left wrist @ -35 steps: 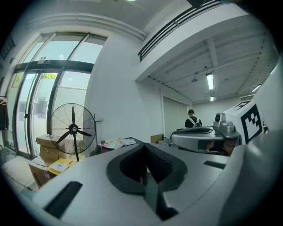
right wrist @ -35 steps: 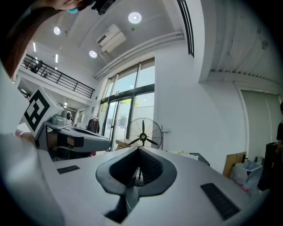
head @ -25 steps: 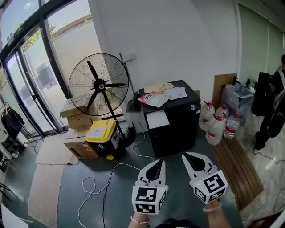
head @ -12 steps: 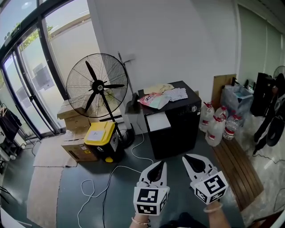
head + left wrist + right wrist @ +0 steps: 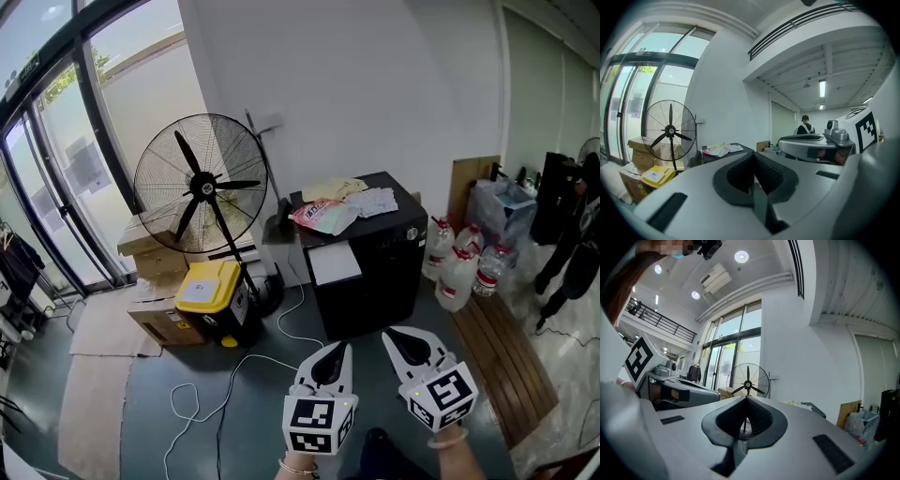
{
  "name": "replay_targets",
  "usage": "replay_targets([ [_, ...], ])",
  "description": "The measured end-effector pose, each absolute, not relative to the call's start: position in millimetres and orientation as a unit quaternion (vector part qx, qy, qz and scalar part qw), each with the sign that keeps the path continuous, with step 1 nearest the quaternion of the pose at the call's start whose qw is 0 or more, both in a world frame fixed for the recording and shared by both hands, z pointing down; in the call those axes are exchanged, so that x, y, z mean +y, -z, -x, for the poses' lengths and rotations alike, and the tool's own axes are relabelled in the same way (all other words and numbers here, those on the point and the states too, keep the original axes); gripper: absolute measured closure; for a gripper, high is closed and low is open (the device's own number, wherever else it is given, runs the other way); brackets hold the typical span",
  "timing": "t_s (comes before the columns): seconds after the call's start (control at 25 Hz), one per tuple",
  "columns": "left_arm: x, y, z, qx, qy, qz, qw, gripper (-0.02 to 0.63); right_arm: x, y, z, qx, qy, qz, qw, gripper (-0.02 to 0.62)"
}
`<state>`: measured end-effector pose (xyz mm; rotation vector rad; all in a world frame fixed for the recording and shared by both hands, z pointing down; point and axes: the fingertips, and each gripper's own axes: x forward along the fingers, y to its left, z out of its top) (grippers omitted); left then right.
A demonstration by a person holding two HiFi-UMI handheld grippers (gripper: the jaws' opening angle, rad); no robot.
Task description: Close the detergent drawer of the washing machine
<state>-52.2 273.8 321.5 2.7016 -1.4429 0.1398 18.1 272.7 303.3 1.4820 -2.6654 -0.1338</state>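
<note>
No washing machine or detergent drawer shows in any view. My left gripper and right gripper are held side by side low in the head view, above the dark floor and in front of a black cabinet. Both are shut with nothing between their jaws. In the left gripper view the left gripper points toward the cabinet and a standing fan. The right gripper in its own view points toward the same fan.
The cabinet carries a white panel and plastic bags. The large fan, a yellow box and cardboard boxes stand at left. A white cable loops on the floor. Water jugs, a wooden pallet and a person are at right.
The head view has drifted slightly, so the fan and boxes sit a little further left. The person at the far right has shifted. Both grippers stay shut in about the same place.
</note>
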Motion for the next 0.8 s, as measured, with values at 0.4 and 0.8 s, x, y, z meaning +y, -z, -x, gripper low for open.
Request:
replay_targets([
  [0.4, 209.5, -329.0, 31.2, -0.482, -0.058, -0.873, 0.042, 0.59, 210.7, -309.3, -37.2, -0.882, 0.044, -0.467, 0.046, 0.571],
  [0.8, 139.6, -332.7, 7.2, -0.503, -0.061, -0.861, 0.04, 0.591, 139.4, -318.1, -61.0, -0.892, 0.041, -0.447, 0.054, 0.571],
])
